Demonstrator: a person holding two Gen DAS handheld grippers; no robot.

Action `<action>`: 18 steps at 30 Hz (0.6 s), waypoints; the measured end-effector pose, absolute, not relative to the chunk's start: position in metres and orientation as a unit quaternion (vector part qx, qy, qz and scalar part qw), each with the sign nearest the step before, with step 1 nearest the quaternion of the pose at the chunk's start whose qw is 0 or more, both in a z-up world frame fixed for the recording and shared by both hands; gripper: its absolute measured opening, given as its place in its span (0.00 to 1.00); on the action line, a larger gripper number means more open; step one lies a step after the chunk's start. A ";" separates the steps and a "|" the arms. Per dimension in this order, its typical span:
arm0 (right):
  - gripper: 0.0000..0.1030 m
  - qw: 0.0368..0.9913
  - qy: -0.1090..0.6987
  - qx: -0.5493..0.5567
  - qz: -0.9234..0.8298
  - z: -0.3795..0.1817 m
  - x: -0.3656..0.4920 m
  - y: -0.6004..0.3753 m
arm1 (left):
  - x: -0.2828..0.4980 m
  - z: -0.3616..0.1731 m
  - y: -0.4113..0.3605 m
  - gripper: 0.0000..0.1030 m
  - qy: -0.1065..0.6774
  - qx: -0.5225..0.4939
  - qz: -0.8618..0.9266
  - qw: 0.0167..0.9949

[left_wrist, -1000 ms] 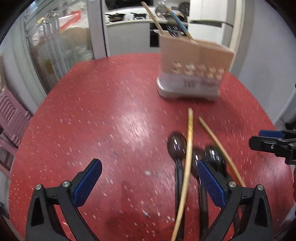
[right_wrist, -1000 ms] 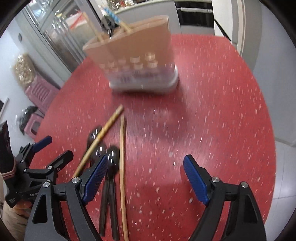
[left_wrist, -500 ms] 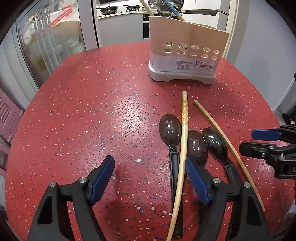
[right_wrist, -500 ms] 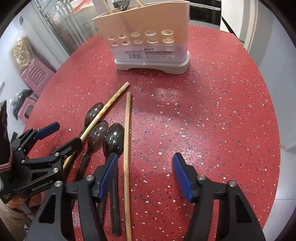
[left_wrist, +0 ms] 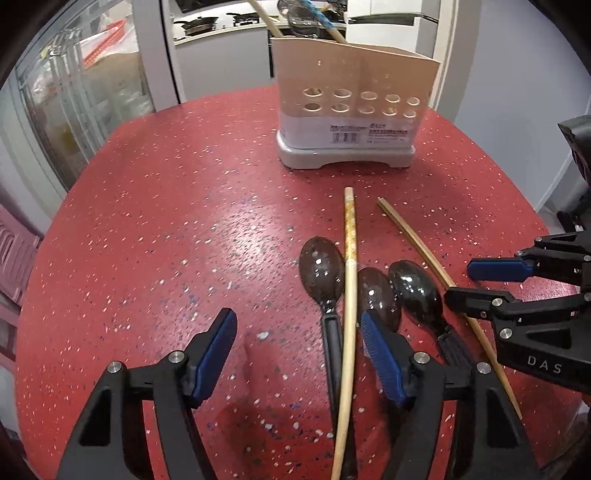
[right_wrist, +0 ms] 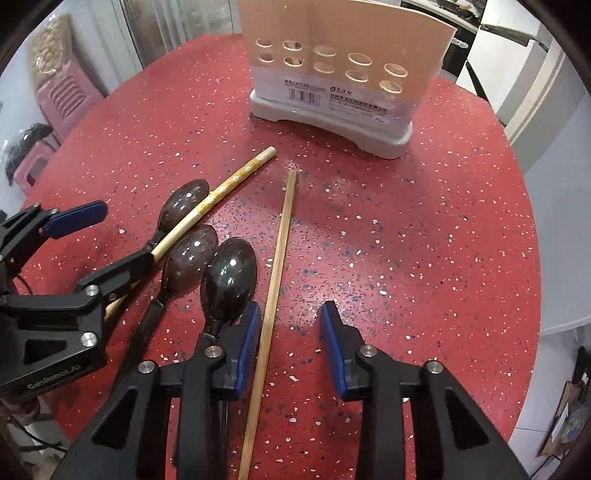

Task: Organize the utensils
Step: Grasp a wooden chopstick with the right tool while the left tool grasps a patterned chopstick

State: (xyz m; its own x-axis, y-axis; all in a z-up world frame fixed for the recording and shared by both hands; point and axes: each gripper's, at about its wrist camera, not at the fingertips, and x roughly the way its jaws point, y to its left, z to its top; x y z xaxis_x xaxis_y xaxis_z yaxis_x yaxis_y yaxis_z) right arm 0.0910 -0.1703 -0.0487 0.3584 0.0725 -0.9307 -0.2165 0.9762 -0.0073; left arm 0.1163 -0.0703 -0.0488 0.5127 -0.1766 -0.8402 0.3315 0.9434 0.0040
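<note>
Three dark spoons [left_wrist: 320, 265] [right_wrist: 229, 277] and two wooden chopsticks [left_wrist: 350, 254] [right_wrist: 275, 273] lie side by side on the red speckled table [left_wrist: 166, 221]. A beige utensil holder [left_wrist: 347, 103] [right_wrist: 340, 62] with round holes stands behind them, with several utensils in it. My left gripper [left_wrist: 297, 354] is open and low over the table; the round chopstick and one spoon handle lie between its fingers. My right gripper [right_wrist: 290, 343] is open, and the thin square chopstick lies just inside its left finger. Each gripper shows in the other's view, the right one [left_wrist: 491, 280] and the left one [right_wrist: 96, 236].
The round table's edge curves close on the right [right_wrist: 532, 258]. Pink plastic stools [right_wrist: 62, 96] stand beyond the left edge. A glass-door cabinet [left_wrist: 74, 92] and a kitchen counter [left_wrist: 221, 29] lie behind the holder.
Both grippers have moved forward and lower towards the spoons and chopsticks. The right gripper's jaws have narrowed around the thin chopstick. The utensils have not moved.
</note>
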 end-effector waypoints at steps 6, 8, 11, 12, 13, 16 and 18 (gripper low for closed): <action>0.06 0.822 0.559 -0.048 0.099 -0.045 0.091 -0.179 | 0.127 -0.047 -0.082 0.86 0.483 0.096 -0.162 0.855; 0.06 0.822 0.559 -0.036 0.103 -0.045 0.091 -0.184 | 0.129 -0.046 -0.084 0.85 0.485 0.101 -0.164 0.853; 0.06 0.822 0.560 -0.020 0.106 -0.046 0.089 -0.192 | 0.134 -0.046 -0.089 0.72 0.492 0.111 -0.168 0.847; 0.06 0.821 0.560 -0.015 0.107 -0.046 0.089 -0.195 | 0.135 -0.047 -0.090 0.71 0.496 0.113 -0.170 0.844; 0.06 0.822 0.560 -0.012 0.108 -0.046 0.088 -0.197 | 0.135 -0.048 -0.092 0.69 0.500 0.117 -0.170 0.841; 0.06 0.824 0.556 -0.001 0.112 -0.044 0.086 -0.203 | 0.134 -0.049 -0.097 0.61 0.504 0.123 -0.178 0.836; 0.06 0.825 0.554 0.004 0.115 -0.043 0.084 -0.206 | 0.133 -0.048 -0.102 0.61 0.504 0.134 -0.176 0.835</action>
